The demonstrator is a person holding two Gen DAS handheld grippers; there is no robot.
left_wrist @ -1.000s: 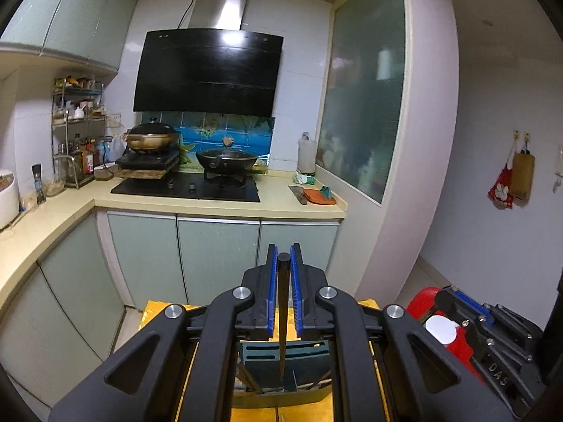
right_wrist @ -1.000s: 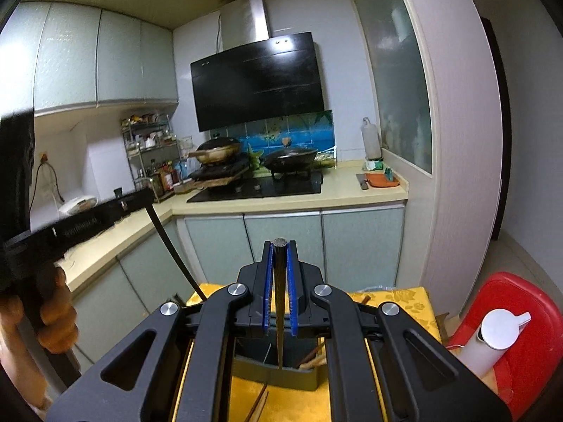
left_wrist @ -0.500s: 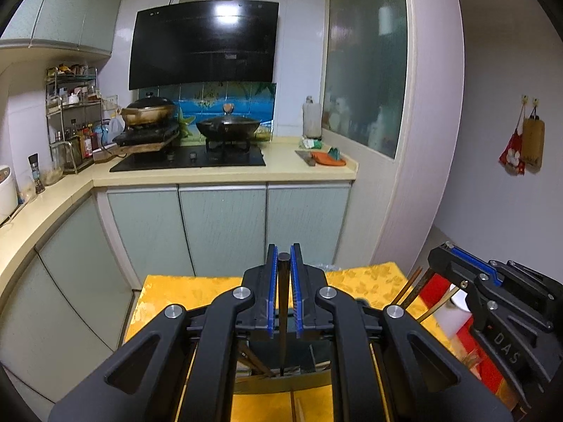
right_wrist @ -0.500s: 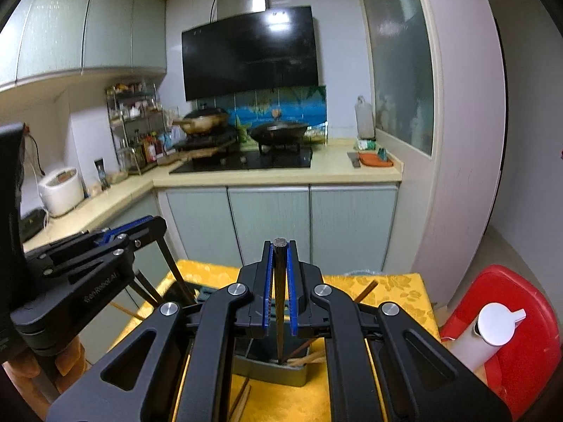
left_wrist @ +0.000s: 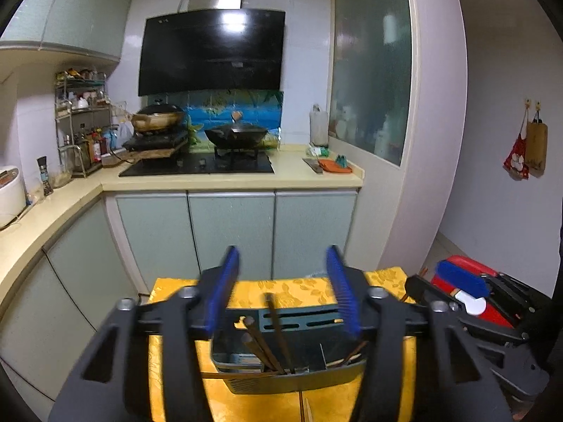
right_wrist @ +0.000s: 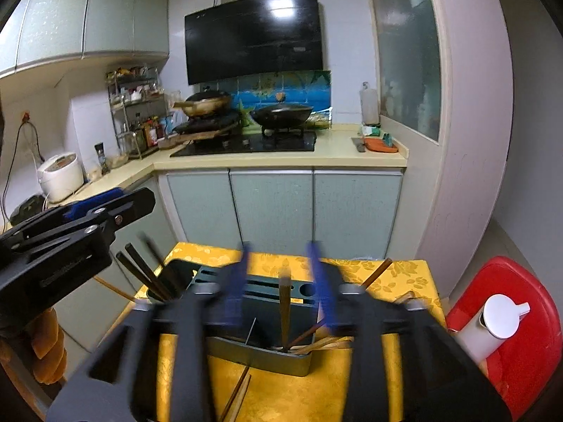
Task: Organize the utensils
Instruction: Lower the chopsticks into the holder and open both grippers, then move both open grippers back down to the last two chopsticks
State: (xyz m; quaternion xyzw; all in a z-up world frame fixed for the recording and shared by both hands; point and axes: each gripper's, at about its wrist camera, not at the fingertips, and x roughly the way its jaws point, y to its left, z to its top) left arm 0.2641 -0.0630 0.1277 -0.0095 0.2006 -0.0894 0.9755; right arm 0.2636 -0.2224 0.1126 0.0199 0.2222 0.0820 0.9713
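A grey-green utensil holder (left_wrist: pixel 281 379) (right_wrist: pixel 260 355) stands on the yellow cloth (left_wrist: pixel 302 286). My left gripper (left_wrist: pixel 283 267) hangs just above it with its jaws opening. A dark chopstick (left_wrist: pixel 278 327) stands loose between them, its tip down in the holder among other chopsticks. My right gripper (right_wrist: pixel 279 256) is also opening over the holder's right side. A brown chopstick (right_wrist: pixel 284 302) stands free between its blurred blue pads (right_wrist: pixel 318 281). Each view shows the other gripper at its edge: the right gripper (left_wrist: pixel 457 288) and the left gripper (right_wrist: pixel 105 207).
Loose chopsticks (right_wrist: pixel 239 394) lie on the cloth in front of the holder. A red stool (right_wrist: pixel 520 281) with a white dispenser (right_wrist: pixel 499 313) stands at the right. A hand (right_wrist: pixel 45 344) grips the left tool. Kitchen cabinets (left_wrist: pixel 228 232) stand behind the table.
Both grippers sank toward the holder while shut on a chopstick each. Now both have opened, and the two chopsticks stand in the holder.
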